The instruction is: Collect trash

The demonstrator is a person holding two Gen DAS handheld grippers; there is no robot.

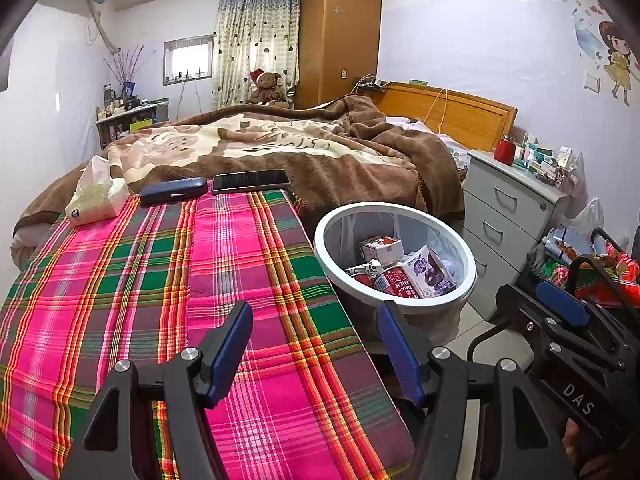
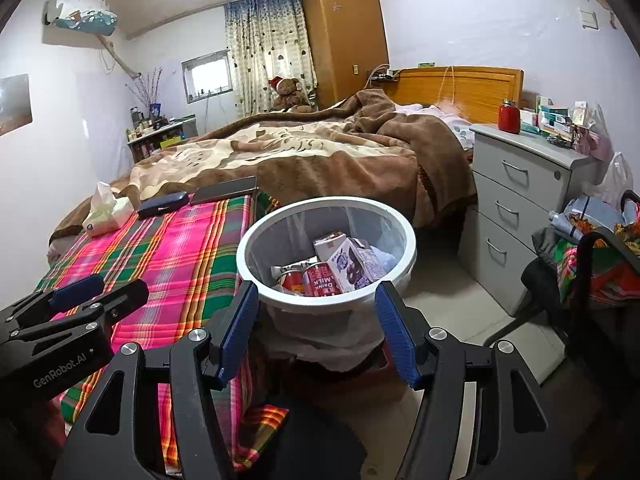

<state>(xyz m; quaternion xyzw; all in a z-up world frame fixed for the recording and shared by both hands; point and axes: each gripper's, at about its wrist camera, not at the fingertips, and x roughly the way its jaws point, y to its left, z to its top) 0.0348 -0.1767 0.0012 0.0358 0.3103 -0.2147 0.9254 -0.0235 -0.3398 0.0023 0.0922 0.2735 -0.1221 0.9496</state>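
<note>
Right wrist view: bin (image 2: 256, 276) holds milk cartons (image 2: 352, 264), cans (image 2: 320, 280); plaid cloth (image 2: 180, 248) shows no trash. Left gripper (image 1: 316, 344), right gripper (image 2: 316, 332) spread, empty. Task looks near done.

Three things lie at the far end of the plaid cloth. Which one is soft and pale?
The tissue pack, leftmost; the case and phone are dark and flat.

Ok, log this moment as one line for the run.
left gripper: open, empty, over plaid cloth | right gripper: open, empty, before bin | bin: cartons and cans inside
</note>
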